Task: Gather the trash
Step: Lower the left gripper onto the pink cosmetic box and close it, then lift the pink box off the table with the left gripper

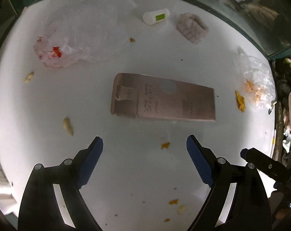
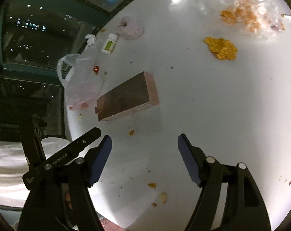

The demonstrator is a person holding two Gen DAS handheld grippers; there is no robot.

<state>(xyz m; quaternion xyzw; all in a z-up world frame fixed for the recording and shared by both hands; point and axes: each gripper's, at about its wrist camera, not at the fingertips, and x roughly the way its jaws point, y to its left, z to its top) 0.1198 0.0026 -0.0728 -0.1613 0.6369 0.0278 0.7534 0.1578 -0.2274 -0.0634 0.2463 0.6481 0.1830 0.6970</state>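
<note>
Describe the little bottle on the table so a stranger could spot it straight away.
On the round white table, look past the flat brown box toward the window side. The bottle lies on its side beside a crumpled pinkish cloth; it alone is white with a green label.

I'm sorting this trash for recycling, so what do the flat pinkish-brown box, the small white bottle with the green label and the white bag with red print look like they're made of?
Flat pinkish-brown box: matte cardboard, judging by its folded, torn end flap. Small white bottle with the green label: probably smooth opaque plastic. White bag with red print: thin translucent plastic film, crinkled, with loop handles.
</note>
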